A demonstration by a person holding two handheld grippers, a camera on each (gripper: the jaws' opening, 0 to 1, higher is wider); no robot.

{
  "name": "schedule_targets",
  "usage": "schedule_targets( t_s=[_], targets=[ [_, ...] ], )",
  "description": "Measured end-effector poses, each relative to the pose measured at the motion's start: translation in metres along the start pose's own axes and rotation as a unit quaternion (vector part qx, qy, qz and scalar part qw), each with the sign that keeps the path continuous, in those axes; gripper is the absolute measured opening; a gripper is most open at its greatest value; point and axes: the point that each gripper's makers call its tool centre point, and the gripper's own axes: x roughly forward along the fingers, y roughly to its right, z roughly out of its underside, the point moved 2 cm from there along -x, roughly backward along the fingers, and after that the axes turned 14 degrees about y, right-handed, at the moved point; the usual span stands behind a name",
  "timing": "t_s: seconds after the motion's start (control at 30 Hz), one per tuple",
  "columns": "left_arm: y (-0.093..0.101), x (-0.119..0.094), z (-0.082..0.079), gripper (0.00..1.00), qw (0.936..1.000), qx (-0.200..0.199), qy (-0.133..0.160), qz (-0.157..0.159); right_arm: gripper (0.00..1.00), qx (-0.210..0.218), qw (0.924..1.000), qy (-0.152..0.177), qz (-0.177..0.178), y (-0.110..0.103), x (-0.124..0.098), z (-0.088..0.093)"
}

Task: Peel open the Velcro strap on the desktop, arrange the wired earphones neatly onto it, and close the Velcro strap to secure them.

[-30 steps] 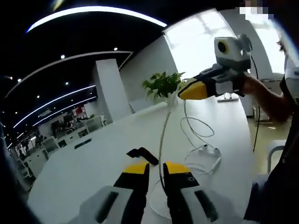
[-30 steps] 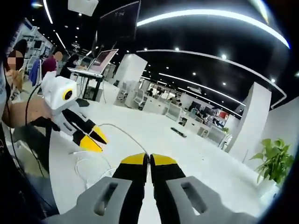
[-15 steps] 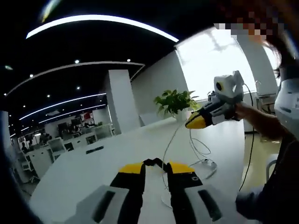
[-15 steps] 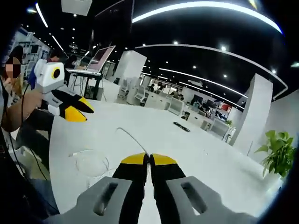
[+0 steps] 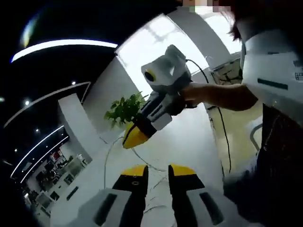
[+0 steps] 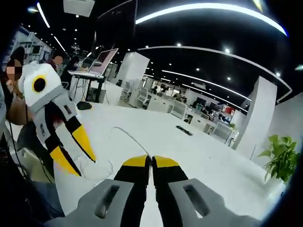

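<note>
The white earphone cable [image 6: 130, 138] comes out from between the tips of my right gripper [image 6: 151, 161], which is shut on it. From there the cable arcs up and left, and a loose loop [image 6: 98, 171] lies on the white table [image 6: 203, 156]. My left gripper [image 6: 81, 165] hangs close on the left above that loop, its yellow-tipped jaws apart. In the left gripper view my left gripper [image 5: 158, 171] stands open, and the right gripper [image 5: 130, 139] points down just above it with the thin cable [image 5: 108, 153] trailing from its tip.
A potted green plant [image 5: 125, 109] stands at the table's far end, also seen as the plant [image 6: 279, 163]. A small dark object [image 6: 183, 130] lies far out on the table. The person's hand [image 5: 201, 94] and body are at the right. Office desks and people are behind.
The two grippers have come much closer together. The left gripper has dropped low toward the cable loop and tilted. The right gripper stays shut on the cable.
</note>
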Motion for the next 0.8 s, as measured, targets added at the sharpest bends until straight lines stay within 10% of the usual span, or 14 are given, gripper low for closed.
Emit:
schedule_targets(
  t_s=[0.23, 0.6, 0.8],
  targets=[
    [-0.01, 0.028, -0.008, 0.19, 0.9939, -0.103, 0.03, -0.027, 0.06, -0.004, 0.9999, -0.007, 0.006, 0.001, -0.008, 0.004],
    [-0.023, 0.024, 0.042, 0.15, 0.9811, -0.171, -0.055, -0.073, 0.06, 0.013, 0.9998, 0.012, 0.003, -0.005, -0.018, -0.007],
    [0.001, 0.012, 0.058, 0.15, 0.9629, -0.25, -0.083, -0.059, 0.06, -0.002, 0.9997, 0.025, 0.002, -0.008, -0.023, -0.019]
  ],
)
